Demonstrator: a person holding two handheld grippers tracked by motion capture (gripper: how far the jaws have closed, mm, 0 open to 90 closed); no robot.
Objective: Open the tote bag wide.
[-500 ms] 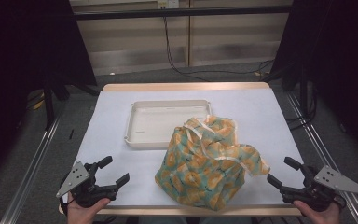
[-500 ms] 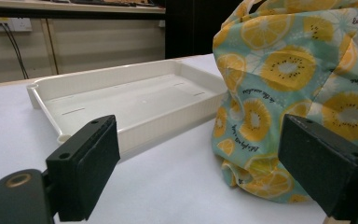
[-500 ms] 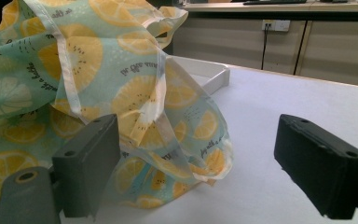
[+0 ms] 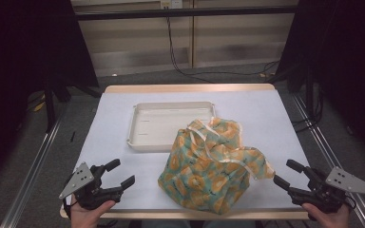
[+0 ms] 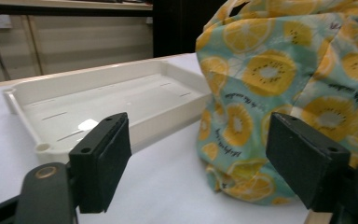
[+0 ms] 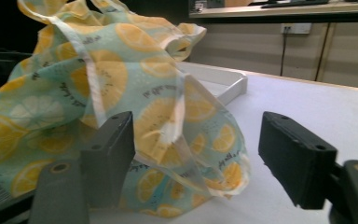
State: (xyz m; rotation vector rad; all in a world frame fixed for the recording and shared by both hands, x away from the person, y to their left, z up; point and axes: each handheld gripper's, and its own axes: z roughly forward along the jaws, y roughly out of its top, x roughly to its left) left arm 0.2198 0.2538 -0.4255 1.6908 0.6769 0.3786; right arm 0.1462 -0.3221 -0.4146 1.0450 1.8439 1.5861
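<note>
Two grippers, both low at the near desk edge, jaws spread wide with nothing between them. Against the earlier frame almost nothing differs — bag, tray and both hands sit in the same places, jaws at the same spread.

In the high view the left gripper (image 4: 121, 173) is at the near-left corner, well apart from the bag (image 4: 214, 164); the right gripper (image 4: 289, 174) is at the near right, its tips just beside the bag's loose flap, not touching. The bag stands near the desk's (image 4: 266, 118) near edge, right of centre, its far side against the tray's (image 4: 138, 137) near-right corner.

The high view gives the whole layout plus the grey plates on both grippers. The left gripper view adds the tray's inside — slots, glossy glare, a rounded corner post — and small printed script on the bag (image 5: 279, 93). The right gripper view shows the bag's (image 6: 121, 93) pale-trimmed handle strap draped down its front and the tray's corner (image 6: 233, 86) peeking behind.

Bag: soft crumpled cloth, teal with orange-slice print, cream edging, slumped lumpy mound. Tray: shallow cream plastic rectangle, raised rim, rounded corners. Desk: white matte sheet on a wood-edged top. Jaws: black, blocky, flat matte pads.
</note>
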